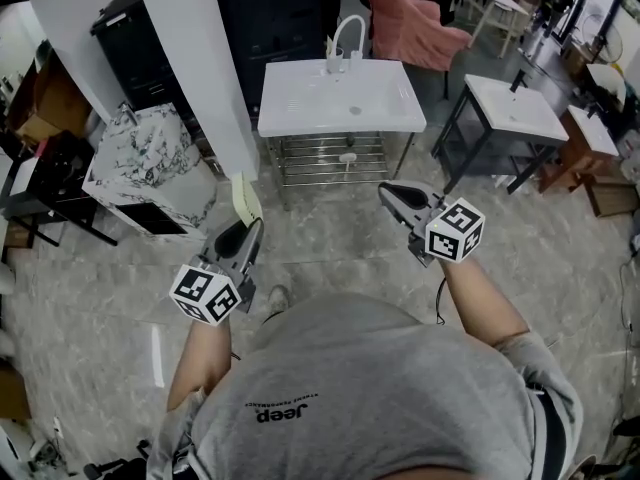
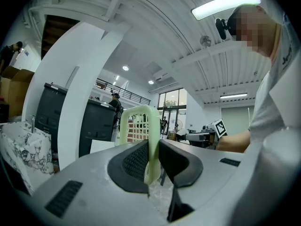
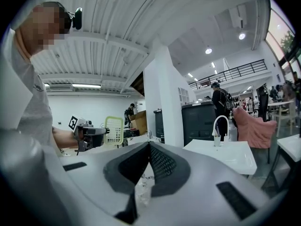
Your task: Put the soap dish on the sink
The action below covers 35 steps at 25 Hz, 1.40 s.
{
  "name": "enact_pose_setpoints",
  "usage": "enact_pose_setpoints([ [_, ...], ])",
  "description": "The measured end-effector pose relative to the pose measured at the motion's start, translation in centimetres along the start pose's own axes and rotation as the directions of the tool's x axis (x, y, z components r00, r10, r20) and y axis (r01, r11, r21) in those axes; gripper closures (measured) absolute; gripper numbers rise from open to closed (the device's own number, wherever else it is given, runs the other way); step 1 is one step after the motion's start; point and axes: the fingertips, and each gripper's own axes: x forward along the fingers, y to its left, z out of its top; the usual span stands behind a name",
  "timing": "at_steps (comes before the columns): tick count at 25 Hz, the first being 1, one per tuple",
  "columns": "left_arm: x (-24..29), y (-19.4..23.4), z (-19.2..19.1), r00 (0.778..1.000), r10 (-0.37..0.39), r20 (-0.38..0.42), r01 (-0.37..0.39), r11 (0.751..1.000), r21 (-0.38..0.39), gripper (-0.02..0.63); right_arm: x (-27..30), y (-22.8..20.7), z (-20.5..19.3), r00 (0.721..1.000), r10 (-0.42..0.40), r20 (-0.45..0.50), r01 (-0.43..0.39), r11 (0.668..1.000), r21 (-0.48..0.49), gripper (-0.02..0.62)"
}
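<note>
The white sink [image 1: 340,98] stood ahead of the person. In front of it, toward its left, the left hand-held gripper [image 2: 153,147] was clamped on the edge of the pale green soap dish [image 2: 140,125], held upright. The right hand-held gripper [image 3: 149,147], also before the sink, had its jaws together, empty.

A grey short-sleeved T-shirt [image 1: 380,388] with dark Jeep lettering covers the person; the left gripper [image 1: 248,226] and right gripper [image 1: 386,191] are grey, with black ribbed pads [image 2: 136,161] and white, black-marked cubes [image 1: 205,293].
</note>
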Motion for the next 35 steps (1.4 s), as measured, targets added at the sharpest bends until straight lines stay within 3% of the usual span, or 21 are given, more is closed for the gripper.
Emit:
enact_pose_setpoints([
  [8,4.1,7.5,-0.2,0.999,-0.048,0.01,0.048,0.999,-0.005,0.541,6.7,-4.3,0.0,0.999,-0.045,-0.016,0.045,0.999,-0.001,0.526],
  [18,11.4,27.1,3.6,0.992,-0.125,-0.028,0.125,0.992,0.016,0.541,25.7,-11.2,4.5,0.997,-0.083,0.01,0.083,0.997,0.013,0.526],
  [24,16.5,36.6,5.7,0.982,-0.185,-0.043,0.187,0.982,0.031,0.541,34.8,-16.1,6.4,0.992,-0.123,0.0,0.123,0.992,0.028,0.526],
  [30,21.2,42.3,5.6,0.972,-0.222,-0.074,0.224,0.974,0.022,0.541,39.7,-21.0,6.8,0.988,-0.152,-0.018,0.153,0.987,0.047,0.526],
  [35,25.3,44.7,4.9,0.971,-0.219,-0.1,0.221,0.975,0.007,0.541,41.5,-25.1,6.2,0.989,-0.144,-0.044,0.147,0.987,0.068,0.526],
])
